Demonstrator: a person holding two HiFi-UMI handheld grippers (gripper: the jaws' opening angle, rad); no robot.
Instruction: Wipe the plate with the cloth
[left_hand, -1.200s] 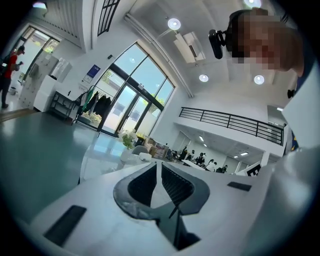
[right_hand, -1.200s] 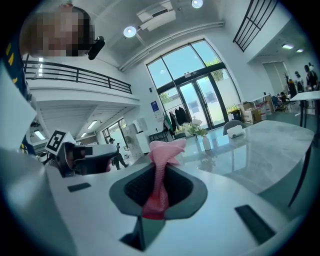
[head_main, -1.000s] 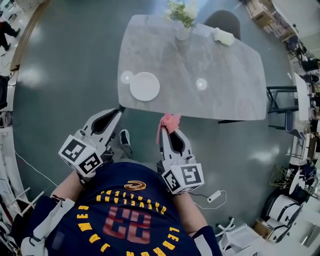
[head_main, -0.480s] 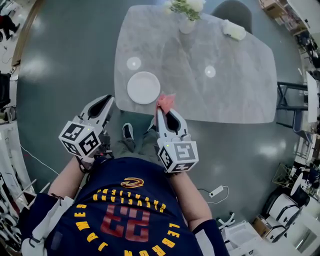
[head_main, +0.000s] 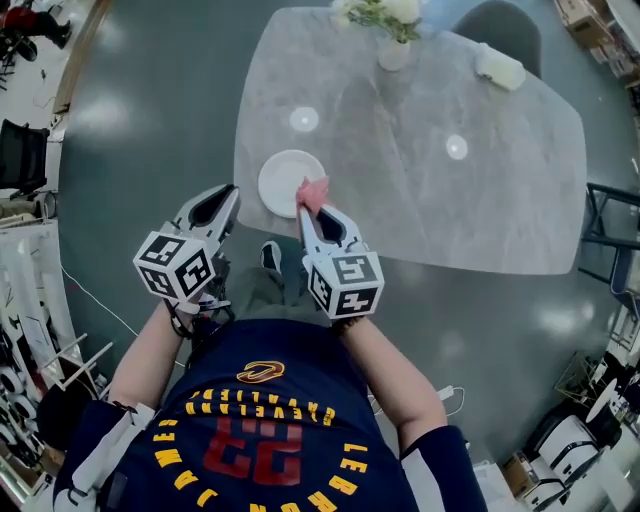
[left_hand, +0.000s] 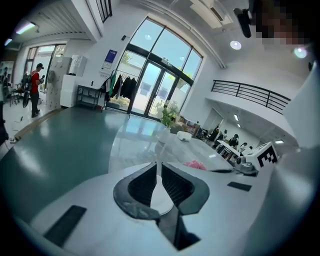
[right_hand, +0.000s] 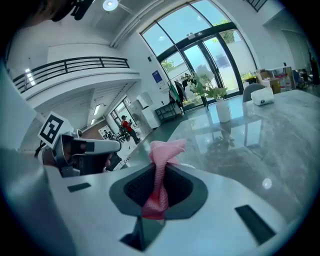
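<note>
Head view, looking steeply down: a round white plate (head_main: 288, 180) sits near the closest edge of a grey marbled table (head_main: 480, 200). The right gripper (head_main: 309, 206) points at the plate from the person's side. A pink mesh cloth (head_main: 312, 190) bunches out past its tips and appears to overlap the plate's near-right rim, though this view does not show whether cloth and plate touch. The left gripper (head_main: 224, 194) hangs to the near-left of the plate, off the table edge and apart from the plate. A white vase of flowers (head_main: 392, 45) stands well beyond the plate, at the far edge of the table.

Left gripper view: the two dark jaws are drawn together at their tips, with nothing between them. The pink cloth shows to the right, over the table.

Right gripper view: the jaws are clamped on the cloth, which runs up between the pads and ends in a loose tuft above them. A thin white sliver just past the tuft is probably the plate's rim.

In my judgement the plate lies directly ahead of the right gripper and slightly to its left. That hand is the nearer one, so the wipe likely calls for lowering the tuft and sweeping it across the plate.
</note>
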